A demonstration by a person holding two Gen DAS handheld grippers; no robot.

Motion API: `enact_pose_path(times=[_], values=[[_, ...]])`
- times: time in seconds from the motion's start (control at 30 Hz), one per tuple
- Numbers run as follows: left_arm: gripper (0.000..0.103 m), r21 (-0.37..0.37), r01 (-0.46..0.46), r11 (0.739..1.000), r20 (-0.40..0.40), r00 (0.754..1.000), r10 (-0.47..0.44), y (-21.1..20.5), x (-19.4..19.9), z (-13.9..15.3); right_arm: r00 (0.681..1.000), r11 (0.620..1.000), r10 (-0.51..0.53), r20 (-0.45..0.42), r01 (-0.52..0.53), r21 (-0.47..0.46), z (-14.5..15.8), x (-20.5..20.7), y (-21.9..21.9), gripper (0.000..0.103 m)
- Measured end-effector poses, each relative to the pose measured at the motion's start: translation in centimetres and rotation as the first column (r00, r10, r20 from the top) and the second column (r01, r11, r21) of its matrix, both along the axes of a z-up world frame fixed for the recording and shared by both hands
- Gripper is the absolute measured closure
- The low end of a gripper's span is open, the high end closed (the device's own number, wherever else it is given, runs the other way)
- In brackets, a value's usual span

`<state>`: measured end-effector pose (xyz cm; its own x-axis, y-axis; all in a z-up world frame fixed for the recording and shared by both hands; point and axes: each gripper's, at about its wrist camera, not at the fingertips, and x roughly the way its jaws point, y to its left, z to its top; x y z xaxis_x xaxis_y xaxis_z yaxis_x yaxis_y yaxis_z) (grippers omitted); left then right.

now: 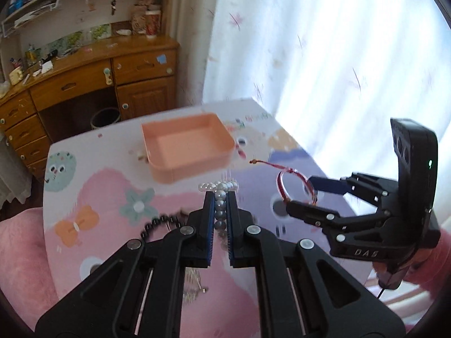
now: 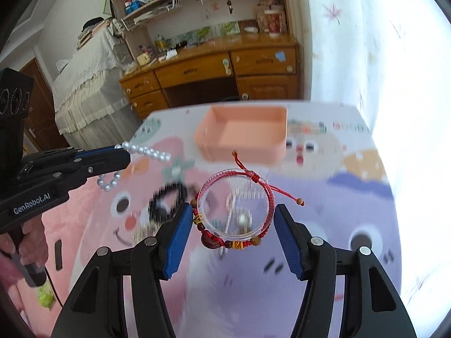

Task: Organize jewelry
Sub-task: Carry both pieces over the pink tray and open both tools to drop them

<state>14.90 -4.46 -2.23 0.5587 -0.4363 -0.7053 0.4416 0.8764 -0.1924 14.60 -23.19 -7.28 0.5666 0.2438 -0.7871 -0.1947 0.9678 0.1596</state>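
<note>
My left gripper [image 1: 220, 197] is shut on a white pearl bracelet [image 1: 220, 205], held above the table; it also shows in the right wrist view [image 2: 146, 149]. My right gripper [image 2: 229, 211] is shut on a red cord bracelet [image 2: 234, 205] wound on a clear ring, held above the table; it also shows in the left wrist view [image 1: 296, 187]. An empty pink tray [image 1: 186, 146] stands beyond both grippers, also in the right wrist view [image 2: 242, 135]. A black bead bracelet [image 1: 160, 222] lies on the table, left of my left gripper.
The table [image 1: 112, 186] has a pastel cartoon cover. A silver chain piece [image 1: 193, 284] lies below my left gripper. A wooden desk with drawers [image 1: 84, 84] and a dark bin [image 1: 105, 117] stand behind the table. A bright curtain [image 1: 338, 42] hangs at right.
</note>
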Motion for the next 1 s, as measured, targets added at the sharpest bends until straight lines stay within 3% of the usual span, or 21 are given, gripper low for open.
enact_pose_path(times=[0.17,0.33,0.5,0.83,0.93,0.97,1.0], values=[[0.098,-0.072,-0.052,0.996,0.054,0.997,0.056,0.7,4.4,3.3,0.998,1.000,-0.017,0.059,0.016,0.017,2.9,5.8,0.2,0.043],[0.098,-0.180,-0.113,0.977,0.022,0.993,0.118,1.5,9.7,4.0,0.993,0.999,-0.028,0.118,0.023,0.040,4.2,11.9,0.3,0.043],[0.098,-0.195,-0.162,0.967,-0.018,0.987,0.162,0.4,14.5,1.4,0.994,0.998,-0.021,0.108,0.014,0.063,2.7,16.9,-0.1,0.043],[0.098,-0.189,-0.216,0.958,-0.105,0.974,0.199,-0.7,18.2,-4.9,0.999,0.991,-0.032,0.019,0.029,0.132,-3.2,22.3,-1.3,0.041],[0.095,-0.160,-0.227,0.961,-0.147,0.968,0.204,-0.5,18.9,-5.8,0.998,0.996,-0.047,0.036,0.044,0.073,-4.4,21.9,-0.8,0.014],[0.088,-0.137,-0.236,0.962,-0.162,0.964,0.213,-0.4,19.0,-6.3,0.997,0.998,-0.044,0.057,0.041,0.055,-4.6,21.7,-0.6,0.009],[0.075,-0.116,-0.245,0.962,-0.176,0.959,0.223,-0.2,19.0,-6.6,0.996,0.998,-0.039,0.076,0.036,0.045,-4.7,21.4,-0.5,0.009]])
